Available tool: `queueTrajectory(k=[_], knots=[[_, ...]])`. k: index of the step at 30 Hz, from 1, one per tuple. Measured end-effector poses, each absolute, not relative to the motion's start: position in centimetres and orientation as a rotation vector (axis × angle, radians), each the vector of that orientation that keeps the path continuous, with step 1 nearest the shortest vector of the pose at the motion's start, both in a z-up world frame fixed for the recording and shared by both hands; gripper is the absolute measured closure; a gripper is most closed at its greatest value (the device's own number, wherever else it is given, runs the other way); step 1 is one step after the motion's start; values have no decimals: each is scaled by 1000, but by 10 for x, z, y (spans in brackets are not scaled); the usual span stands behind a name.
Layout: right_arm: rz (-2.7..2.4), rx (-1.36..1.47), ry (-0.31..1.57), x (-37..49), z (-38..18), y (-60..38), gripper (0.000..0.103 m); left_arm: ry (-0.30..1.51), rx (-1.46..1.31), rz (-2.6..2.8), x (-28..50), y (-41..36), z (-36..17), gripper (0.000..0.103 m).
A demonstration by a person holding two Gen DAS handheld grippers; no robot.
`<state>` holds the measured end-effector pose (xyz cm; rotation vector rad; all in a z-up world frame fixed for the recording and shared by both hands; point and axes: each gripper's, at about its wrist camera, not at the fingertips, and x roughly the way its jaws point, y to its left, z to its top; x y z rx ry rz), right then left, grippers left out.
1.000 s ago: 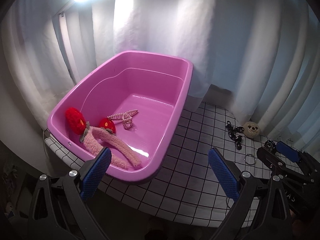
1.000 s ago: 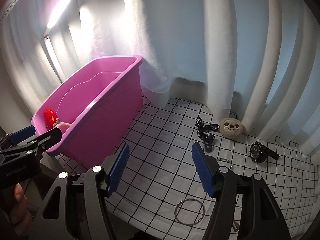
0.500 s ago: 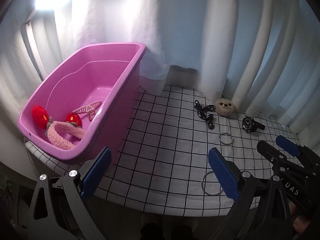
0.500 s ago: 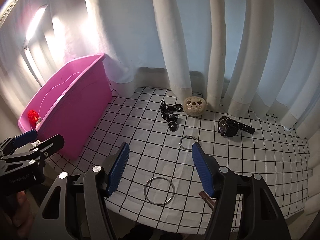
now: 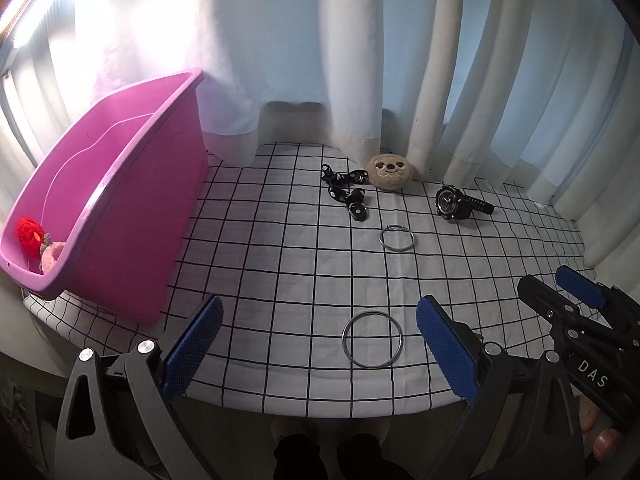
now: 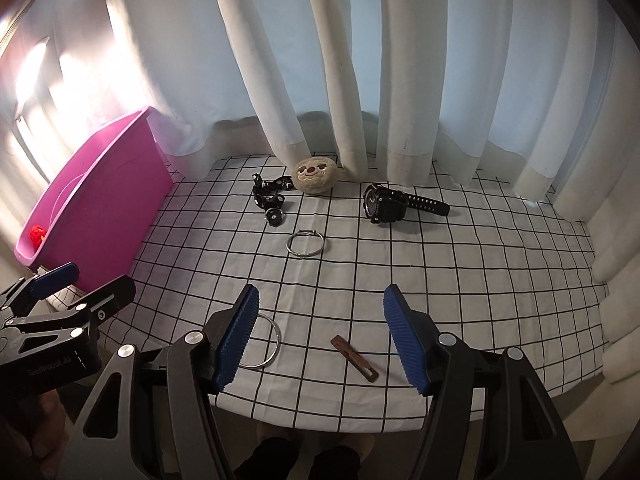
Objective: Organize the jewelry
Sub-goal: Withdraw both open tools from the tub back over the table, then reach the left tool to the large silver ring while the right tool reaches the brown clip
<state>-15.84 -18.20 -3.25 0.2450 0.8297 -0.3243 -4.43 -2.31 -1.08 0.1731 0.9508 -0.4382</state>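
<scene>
Steel ring, large: large ring (image 5: 373, 339) lies flat on the checked cloth (image 5: 280, 264) near the table's front edge, a thin bare metal hoop.
Place against the left jaws: left gripper (image 5: 318, 346) hangs above the front edge, jaws spread wide and empty; the hoop sits on the cloth in the gap between the blue pads, nearer the right pad, touching neither.
Place against the right jaws: right gripper (image 6: 320, 338) also gapes, holding nothing; the same hoop (image 6: 262, 342) lies partly behind its left pad (image 6: 236, 340), and a brown clip (image 6: 354, 358) lies between the two pads.
Clip axis: a flat narrow strip, long axis slanting from back-left to front-right.
Small ring: small ring (image 5: 397, 237) lies flat mid-table, thin metal, well apart from both grippers.
Watch: black watch (image 6: 384, 202) rests on its side toward the back edge, face turned left, strap running out to the right.
Back edge: black strap (image 5: 346, 190) in a tangle, just beside a beige plush face (image 5: 390, 172).
Left end: pink tub (image 5: 132, 184) with a red pompom (image 5: 29, 236) inside its front corner.
</scene>
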Motion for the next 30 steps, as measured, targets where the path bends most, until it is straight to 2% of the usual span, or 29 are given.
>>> queueTrajectory(k=[18,30], knots=[[-333,330,982,-205,-117,-223,41,1111,229,-429,-71,-54,-88,8],[-249,303,1001,-183,-156,-221,41,1144,260,-422,-64,-69,-130,7]])
